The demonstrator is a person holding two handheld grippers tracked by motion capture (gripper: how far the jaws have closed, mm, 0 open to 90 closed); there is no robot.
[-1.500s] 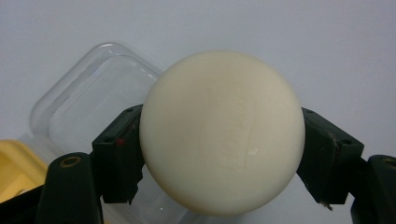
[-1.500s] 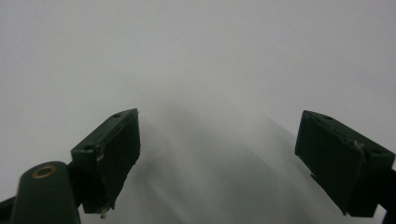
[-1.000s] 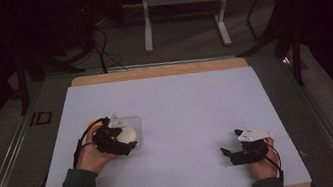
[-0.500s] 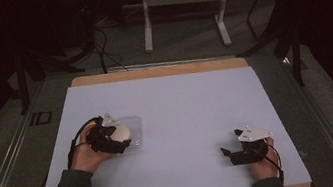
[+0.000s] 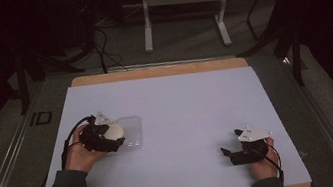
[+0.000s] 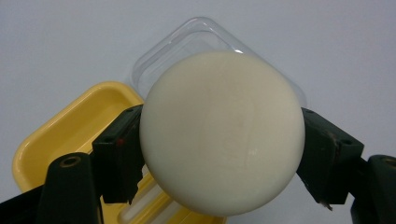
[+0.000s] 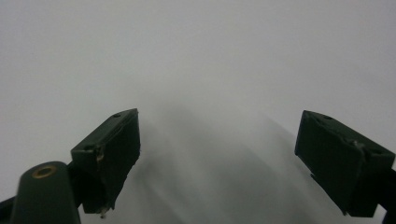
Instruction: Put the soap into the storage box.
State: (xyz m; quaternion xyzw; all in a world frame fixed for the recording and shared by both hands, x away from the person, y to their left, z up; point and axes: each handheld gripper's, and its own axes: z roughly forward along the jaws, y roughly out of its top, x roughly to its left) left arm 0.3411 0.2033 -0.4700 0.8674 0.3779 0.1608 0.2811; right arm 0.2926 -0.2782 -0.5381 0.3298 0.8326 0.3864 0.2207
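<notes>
Now the left tongs point(image 6: 219, 154) are clamped on the smooth, cream-white round soap bar point(image 6: 222, 133), 1 black jaw pressing each side at its widest girth. It hangs just above the yellow plastic soap dish point(image 6: 70, 126) and the clear plastic lid point(image 6: 187, 39) on the white bench point(image 5: 196, 104). Likely firm but slick, so that wide, centred hold looks wise. Over at the near right, the right tongs point(image 7: 233, 154) rest released, nothing between them.

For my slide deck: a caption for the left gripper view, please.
Left gripper clamps a cream round soap above a yellow dish and clear lid.
</notes>
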